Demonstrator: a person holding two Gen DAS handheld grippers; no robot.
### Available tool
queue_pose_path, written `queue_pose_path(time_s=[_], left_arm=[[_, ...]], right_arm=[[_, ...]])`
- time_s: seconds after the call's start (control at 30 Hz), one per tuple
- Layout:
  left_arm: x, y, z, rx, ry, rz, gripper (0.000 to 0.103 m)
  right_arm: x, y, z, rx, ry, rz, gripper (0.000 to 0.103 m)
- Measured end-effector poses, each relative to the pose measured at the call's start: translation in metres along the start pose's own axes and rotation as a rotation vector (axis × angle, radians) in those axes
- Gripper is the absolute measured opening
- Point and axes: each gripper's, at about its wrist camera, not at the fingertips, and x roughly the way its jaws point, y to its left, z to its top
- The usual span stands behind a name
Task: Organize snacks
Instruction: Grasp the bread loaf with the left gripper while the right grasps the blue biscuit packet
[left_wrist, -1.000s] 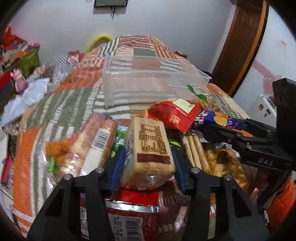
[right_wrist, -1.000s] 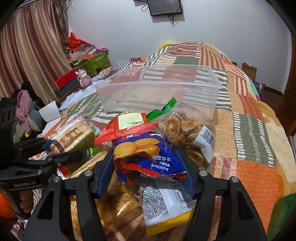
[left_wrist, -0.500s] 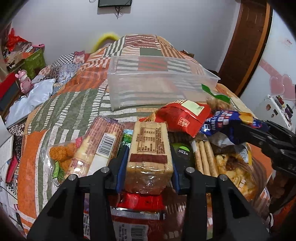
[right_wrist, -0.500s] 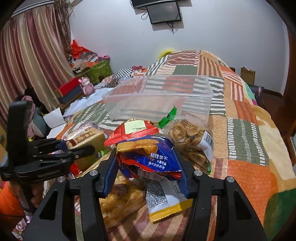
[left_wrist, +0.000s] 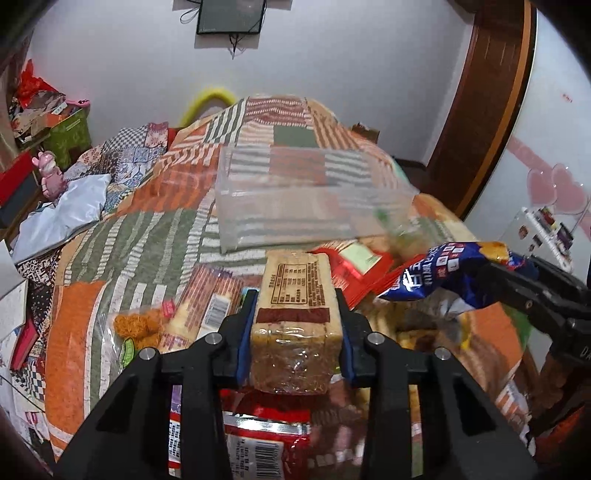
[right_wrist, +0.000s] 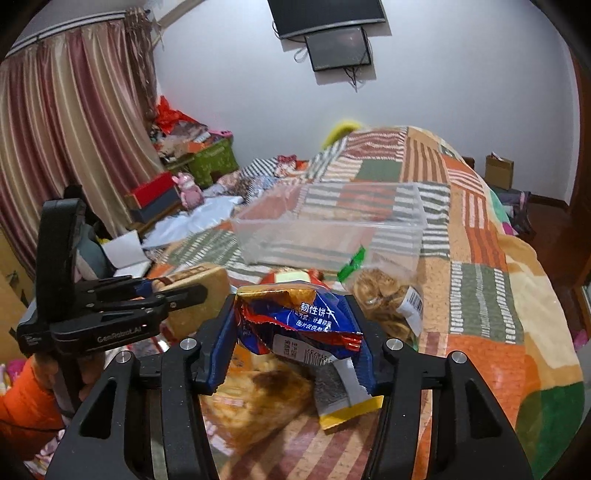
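Left wrist view: the left gripper (left_wrist: 295, 332) is seen at lower centre, its blue pads pressed on both sides of a wrapped bread loaf (left_wrist: 295, 325), which is held clear of the pile.
Left jaws: clamped narrow on the loaf; a printed label is shown on its top face.
Below the loaf: a red packet with a barcode (left_wrist: 258, 439) is seen at the bottom edge, blurred.
Left of the loaf: a striped biscuit pack (left_wrist: 210, 295) and a clear bag of orange snacks (left_wrist: 136, 325) are laid on the patchwork quilt (left_wrist: 129, 240).
Right wrist view: the right gripper (right_wrist: 291, 343) is seen at lower centre, closed on a blue biscuit bag (right_wrist: 295, 317), crumpled between the pads.
Under the blue bag: a yellow-edged sachet (right_wrist: 347, 402) and a bag of golden pastry (right_wrist: 266, 398) are seen lower in the frame.
Right of the blue bag: a clear bag of round cookies (right_wrist: 384, 299) with a green tie is laid just before the bin.
Bin: a clear plastic bin (right_wrist: 332, 229) is set on the quilt at mid-frame, beyond the snack pile; nothing is seen inside it.
Far left: curtains (right_wrist: 66, 129) and stacked boxes (right_wrist: 155, 195) are seen.
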Motion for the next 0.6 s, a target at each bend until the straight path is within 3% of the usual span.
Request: queue_pose_path(time_s=[0.6], left_arm=[[-0.009,-0.012,0.062,0.035,-0.118,-0.002,0.037]], right_arm=[[0.005,-0.016,0.040,0.000,-0.104,-0.050,0.051]])
